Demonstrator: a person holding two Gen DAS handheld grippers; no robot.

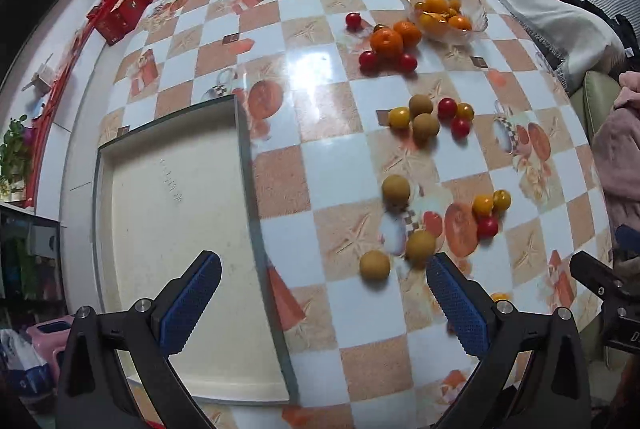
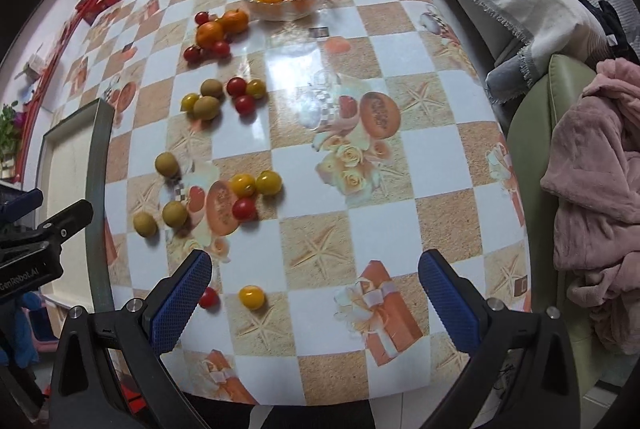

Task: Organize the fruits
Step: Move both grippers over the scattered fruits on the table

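Showing "GenRobot.AI" lettering on left hand-held gripper (image 2: 24, 275), fruits (image 2: 244, 185) scattered, tray (image 1: 168, 189) bare.

Soft, even indoor light fills both views. A white glare patch sits mid-desk (image 1: 308, 65) on the glossy cloth, showing again in the right wrist view. Shadows under the fruit are faint. Fisheye bending curves the desk's edges, corners fall to black, and the nearest longans (image 1: 420, 247) smear slightly.
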